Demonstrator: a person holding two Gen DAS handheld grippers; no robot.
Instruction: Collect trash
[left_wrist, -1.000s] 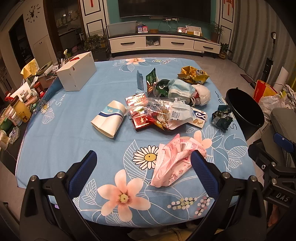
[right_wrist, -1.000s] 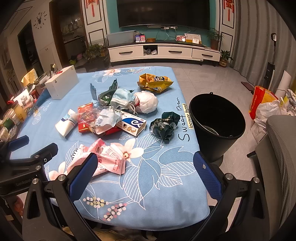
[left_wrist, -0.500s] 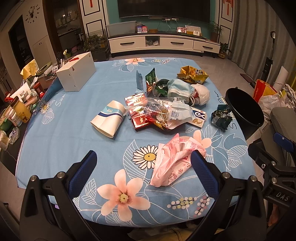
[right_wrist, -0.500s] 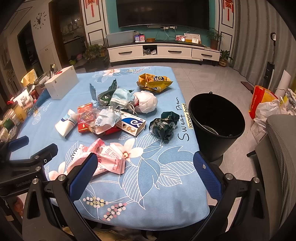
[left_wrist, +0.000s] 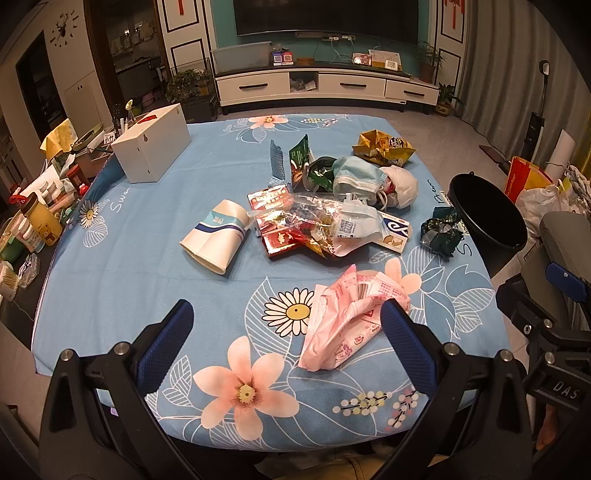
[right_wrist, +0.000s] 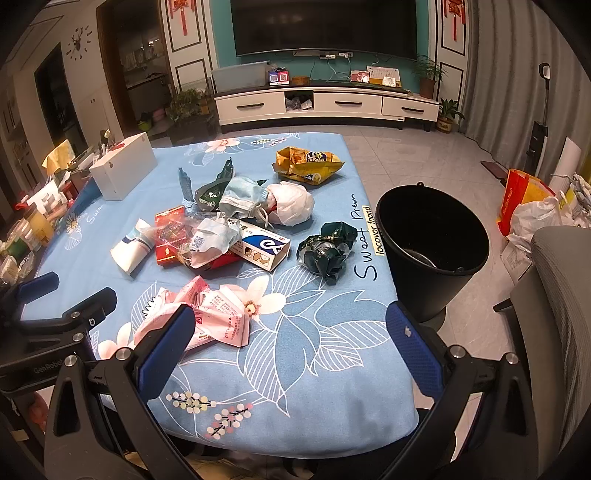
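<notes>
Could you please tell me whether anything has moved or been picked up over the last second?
Nothing visibly changed. Both the left gripper and the right gripper hover open and empty at the near table edge as before; the pink wrapper, the other litter and the black bucket lie where they were.

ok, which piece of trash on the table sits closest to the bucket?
The crumpled dark green foil wrapper, alone by the table edge beside the black plastic bucket; the other trash lies further left.
</notes>
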